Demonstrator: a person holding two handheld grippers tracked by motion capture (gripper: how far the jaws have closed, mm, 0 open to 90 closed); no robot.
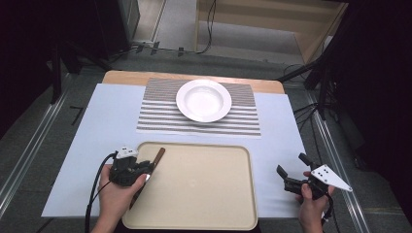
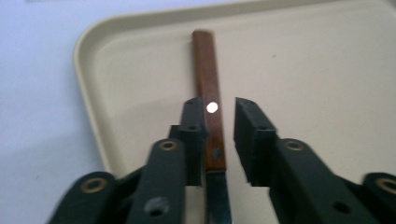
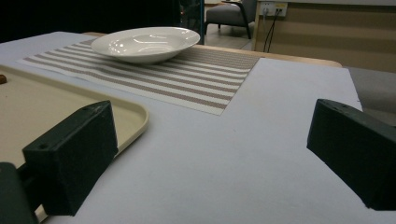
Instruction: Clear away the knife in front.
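The left gripper (image 2: 219, 140) straddles the wooden-handled knife (image 2: 208, 107) at the tray's (image 2: 140, 56) left edge, jaws apart, evidently to grasp it; the right gripper (image 1: 297, 180) waits open beside the tray.

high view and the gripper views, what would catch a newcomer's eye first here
First the white bowl, alone on the striped placemat at the table's far side. Next the big beige tray at the near edge, with a wooden-handled knife lying along its left side. The left gripper has its jaws open on either side of the knife's handle, while the right gripper is open over the white cloth right of the tray.
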